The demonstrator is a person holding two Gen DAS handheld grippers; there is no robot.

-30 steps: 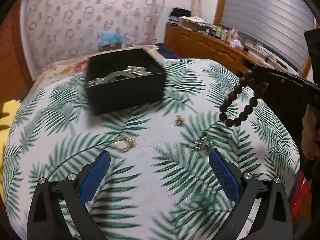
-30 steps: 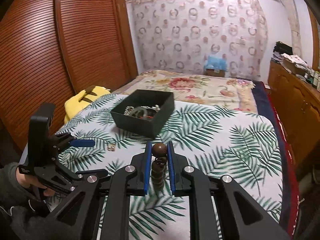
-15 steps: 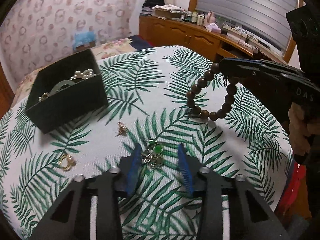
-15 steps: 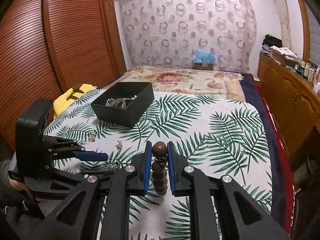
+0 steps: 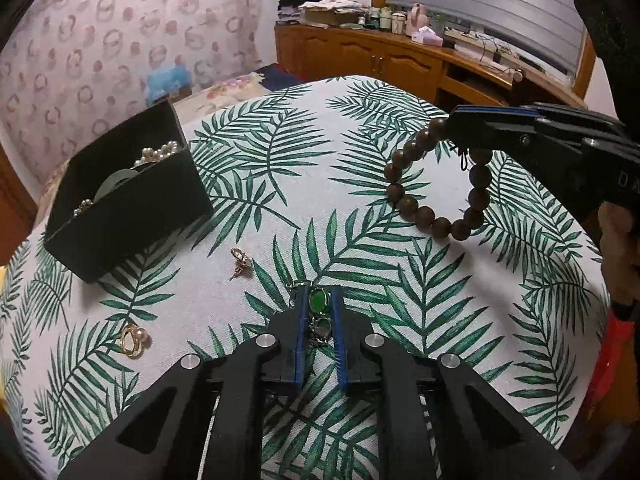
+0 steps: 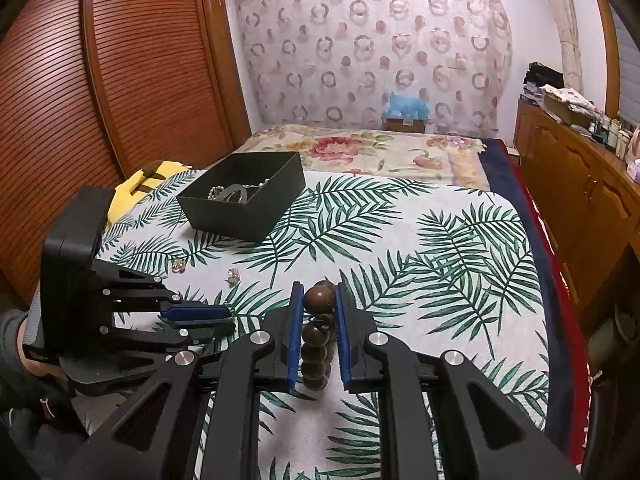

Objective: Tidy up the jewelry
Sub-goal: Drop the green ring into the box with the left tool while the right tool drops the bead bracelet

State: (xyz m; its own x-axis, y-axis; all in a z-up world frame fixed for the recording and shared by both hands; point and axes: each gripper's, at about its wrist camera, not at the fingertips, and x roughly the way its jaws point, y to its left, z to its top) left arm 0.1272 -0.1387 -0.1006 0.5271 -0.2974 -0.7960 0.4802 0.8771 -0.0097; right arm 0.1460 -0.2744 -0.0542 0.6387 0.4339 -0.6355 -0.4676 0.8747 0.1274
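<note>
Left gripper (image 5: 318,312) is clamped on the green-stone jewelry piece (image 5: 318,301) resting on the leaf-print tabletop (image 5: 400,280). Right gripper (image 6: 318,312) grips the wooden bead bracelet (image 5: 436,184), suspended above the tabletop, well apart from the black box (image 5: 132,208).

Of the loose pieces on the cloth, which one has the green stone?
The green-stone piece between the left hand-held gripper fingers. The two gold earrings to its left show no green.
</note>
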